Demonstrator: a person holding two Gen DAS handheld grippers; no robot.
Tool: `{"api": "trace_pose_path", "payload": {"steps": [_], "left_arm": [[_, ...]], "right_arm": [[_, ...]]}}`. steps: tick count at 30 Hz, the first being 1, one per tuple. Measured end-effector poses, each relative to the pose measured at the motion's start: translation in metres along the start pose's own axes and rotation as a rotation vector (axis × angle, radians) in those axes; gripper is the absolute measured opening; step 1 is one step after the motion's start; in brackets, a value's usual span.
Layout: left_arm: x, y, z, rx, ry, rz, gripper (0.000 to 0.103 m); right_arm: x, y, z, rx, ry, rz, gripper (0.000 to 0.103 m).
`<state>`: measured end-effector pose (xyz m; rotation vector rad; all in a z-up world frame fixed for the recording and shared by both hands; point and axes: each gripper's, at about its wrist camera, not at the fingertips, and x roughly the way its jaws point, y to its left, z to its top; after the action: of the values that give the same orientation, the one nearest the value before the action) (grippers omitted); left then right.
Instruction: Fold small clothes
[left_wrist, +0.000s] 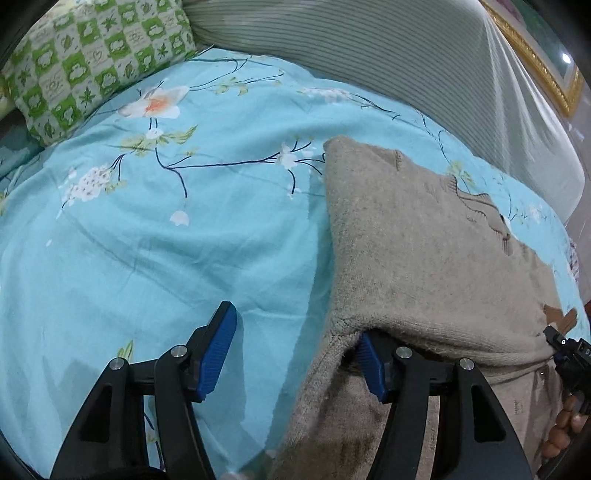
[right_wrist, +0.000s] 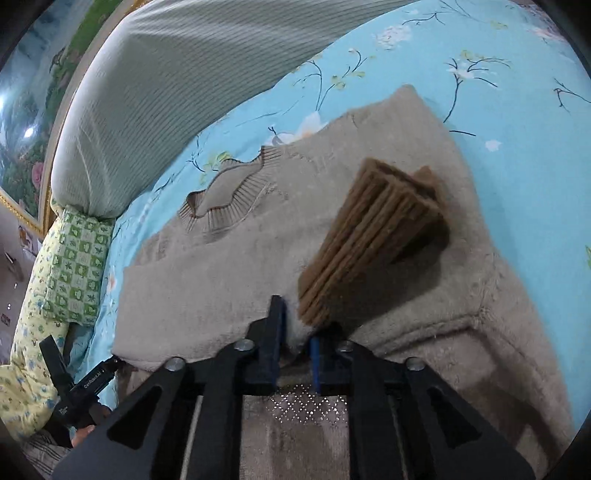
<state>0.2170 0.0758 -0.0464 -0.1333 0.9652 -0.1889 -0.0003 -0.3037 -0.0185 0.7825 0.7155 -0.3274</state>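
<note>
A small beige knit sweater (left_wrist: 424, 251) lies partly folded on the blue floral bedsheet (left_wrist: 166, 240). My left gripper (left_wrist: 299, 350) is open; its right finger is tucked under the sweater's folded near corner, its left finger is over bare sheet. In the right wrist view the sweater (right_wrist: 258, 258) shows its ribbed collar (right_wrist: 225, 199) and a brown ribbed cuff (right_wrist: 373, 236) lying on top. My right gripper (right_wrist: 295, 332) is shut on the sweater's near folded edge, close to the cuff.
A green checked pillow (left_wrist: 92, 62) lies at the far left of the bed. A grey ribbed cushion (left_wrist: 369, 66) runs along the back. A gold-framed picture (left_wrist: 535, 62) hangs behind it. The other gripper shows at the right edge of the left wrist view (left_wrist: 569, 354).
</note>
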Motion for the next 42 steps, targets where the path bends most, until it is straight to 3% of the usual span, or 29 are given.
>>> {"api": "trace_pose_path", "payload": {"steps": [3, 5, 6, 7, 8, 11, 14, 17, 21, 25, 27, 30, 33, 36, 40, 42], "left_arm": [[-0.002, -0.001, -0.003, -0.002, -0.007, 0.002, 0.063], [-0.002, -0.002, -0.004, -0.003, -0.012, 0.007, 0.063], [-0.002, -0.002, -0.004, -0.004, -0.013, 0.007, 0.063], [-0.002, -0.002, -0.004, -0.008, -0.013, 0.006, 0.064], [-0.002, -0.001, -0.004, -0.01, -0.014, 0.004, 0.064], [-0.003, 0.003, -0.005, -0.034, -0.023, -0.014, 0.064], [-0.003, 0.005, -0.005, -0.042, -0.02, -0.014, 0.064], [-0.004, 0.005, -0.004, -0.042, -0.009, -0.014, 0.064], [-0.006, 0.006, -0.004, -0.046, 0.013, -0.02, 0.064], [-0.019, 0.005, -0.009, -0.04, 0.037, -0.046, 0.062], [-0.026, 0.005, -0.011, -0.036, 0.049, -0.063, 0.063], [-0.043, 0.006, -0.011, -0.045, 0.039, -0.156, 0.065], [-0.051, 0.007, 0.004, -0.058, 0.015, -0.235, 0.077], [-0.029, 0.004, 0.036, -0.064, 0.039, -0.264, 0.08], [0.029, 0.003, 0.064, -0.12, 0.194, -0.344, 0.082], [0.053, -0.002, 0.07, -0.125, 0.224, -0.341, 0.082]], "right_arm": [[-0.011, -0.007, 0.0, 0.042, -0.028, 0.026, 0.035], [-0.02, -0.016, 0.001, 0.088, -0.059, 0.038, 0.036], [-0.022, -0.018, 0.003, 0.089, -0.069, 0.034, 0.034], [-0.023, -0.018, 0.006, 0.071, -0.077, 0.011, 0.014], [-0.026, -0.017, 0.01, 0.053, -0.083, -0.011, 0.008], [-0.043, -0.011, 0.017, -0.009, -0.156, -0.007, 0.008], [-0.037, -0.01, 0.013, -0.057, -0.114, -0.045, 0.008], [-0.028, -0.023, 0.005, -0.027, -0.049, -0.085, 0.012], [-0.044, -0.029, 0.002, -0.017, -0.073, -0.102, 0.016], [-0.069, -0.02, 0.001, -0.075, -0.125, -0.17, 0.033], [-0.078, -0.017, -0.001, -0.101, -0.145, -0.186, 0.037], [-0.09, -0.014, -0.003, -0.134, -0.165, -0.195, 0.037], [-0.092, -0.007, -0.001, -0.162, -0.178, -0.18, 0.038], [-0.08, 0.006, 0.002, -0.2, -0.147, -0.131, 0.04], [-0.052, 0.028, 0.003, -0.276, -0.108, -0.048, 0.045], [-0.037, 0.029, 0.003, -0.292, -0.089, -0.073, 0.046]]}}
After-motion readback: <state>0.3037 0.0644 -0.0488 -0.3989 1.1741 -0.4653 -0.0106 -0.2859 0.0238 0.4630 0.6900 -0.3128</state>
